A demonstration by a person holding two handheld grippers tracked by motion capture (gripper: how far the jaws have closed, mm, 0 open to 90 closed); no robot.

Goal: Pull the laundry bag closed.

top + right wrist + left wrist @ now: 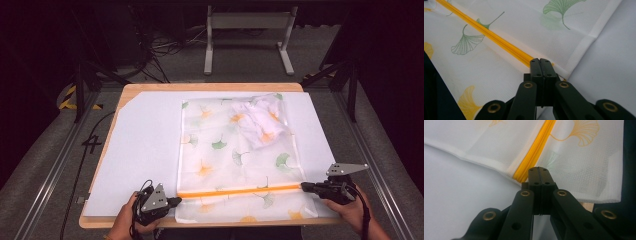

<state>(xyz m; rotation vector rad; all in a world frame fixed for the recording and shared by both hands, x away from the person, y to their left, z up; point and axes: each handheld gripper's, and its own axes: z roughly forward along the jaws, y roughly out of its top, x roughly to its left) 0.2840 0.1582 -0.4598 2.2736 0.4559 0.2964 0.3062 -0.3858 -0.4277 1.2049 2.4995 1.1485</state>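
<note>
Both ends of the orange zipper [240, 190] sit at closed jaws: left hand-held gripper [176, 201] at nine o'clock, right hand-held gripper [305, 187] at three, probably pinching it. Mesh laundry bag [235, 150] lies flat mid-desk [210, 87], clothes [262, 120] inside. Next, likely tension and slide the zipper.

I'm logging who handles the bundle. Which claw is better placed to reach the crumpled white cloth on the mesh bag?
Probably the right claw: the crumpled cloth lies toward the mesh bag's far right corner, on its side. The left claw sits at the orange zipper's opposite end.
</note>
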